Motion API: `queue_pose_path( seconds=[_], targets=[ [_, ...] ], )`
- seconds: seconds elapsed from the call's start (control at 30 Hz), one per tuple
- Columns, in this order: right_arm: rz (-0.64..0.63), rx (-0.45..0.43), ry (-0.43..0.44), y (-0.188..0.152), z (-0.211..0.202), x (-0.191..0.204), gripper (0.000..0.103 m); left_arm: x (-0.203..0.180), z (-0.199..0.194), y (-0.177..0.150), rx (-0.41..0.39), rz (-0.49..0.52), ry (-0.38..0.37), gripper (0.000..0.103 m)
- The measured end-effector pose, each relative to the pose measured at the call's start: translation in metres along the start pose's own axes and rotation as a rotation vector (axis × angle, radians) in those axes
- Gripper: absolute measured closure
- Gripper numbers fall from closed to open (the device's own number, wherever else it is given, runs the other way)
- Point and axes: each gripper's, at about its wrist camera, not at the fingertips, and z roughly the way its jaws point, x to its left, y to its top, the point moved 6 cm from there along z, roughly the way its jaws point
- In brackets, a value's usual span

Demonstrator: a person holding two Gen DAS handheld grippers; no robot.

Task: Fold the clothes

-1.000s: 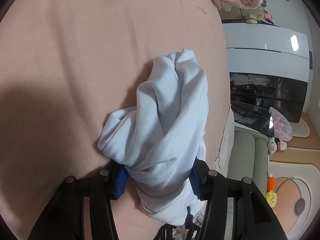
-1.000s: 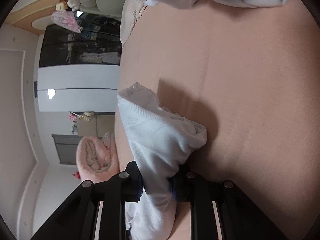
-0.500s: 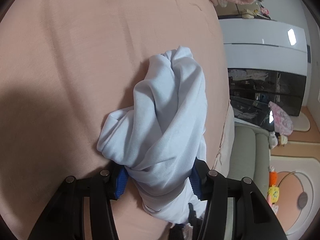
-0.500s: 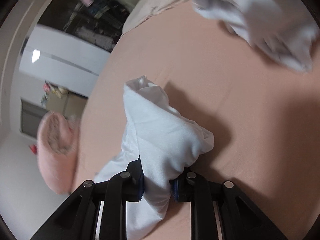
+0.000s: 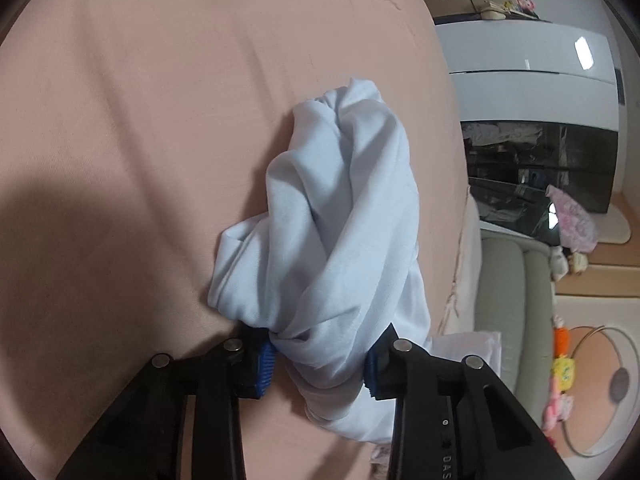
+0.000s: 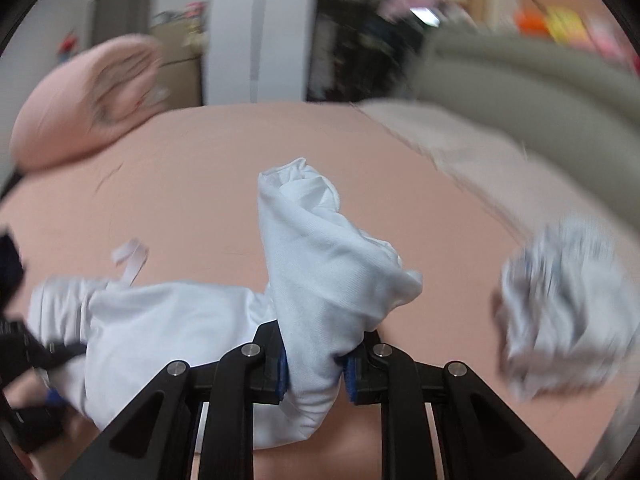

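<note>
Left wrist view: the left gripper (image 5: 320, 360), its jaws having just been closing, is clamped on a bunched part of the pale blue garment (image 5: 340, 220) at lower centre, over the pink bed sheet (image 5: 140, 120), pointing down at a slant. Right wrist view: the right gripper (image 6: 314, 364) is closed on another bunch at lower centre, the garment trailing to lower left; judged best, both grips are kept firm and drawn apart so the cloth is spread before folding.
</note>
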Motion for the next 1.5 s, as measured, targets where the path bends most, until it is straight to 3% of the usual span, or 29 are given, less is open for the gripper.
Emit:
queue_pose_path(
  seconds=[0.17, 0.57, 1.0, 1.37, 1.43, 1.5],
  targets=[
    [-0.18, -0.066, -0.038, 0.014, -0.022, 0.032, 0.085, 0.005, -0.001, 0.001, 0.013, -0.041, -0.043, 0.072],
    [-0.239, -0.1, 0.025, 0.039, -0.044, 0.086, 0.085, 0.018, -0.005, 0.003, 0.042, -0.123, -0.109, 0.075],
    [-0.501, -0.053, 0.2, 0.015, -0.041, 0.166, 0.085, 0.03, -0.008, 0.002, 0.06, -0.262, -0.25, 0.075],
    [-0.555, -0.028, 0.226, 0.012, -0.047, 0.178, 0.085, 0.035, -0.008, -0.001, 0.085, -0.33, -0.315, 0.075],
    [-0.577, -0.034, 0.221, 0.012, -0.05, 0.18, 0.085, 0.036, -0.009, -0.001, 0.088, -0.354, -0.33, 0.073],
    [-0.591, -0.038, 0.214, 0.013, -0.052, 0.182, 0.085, 0.034, -0.012, -0.002, 0.094, -0.354, -0.326, 0.062]
  ],
)
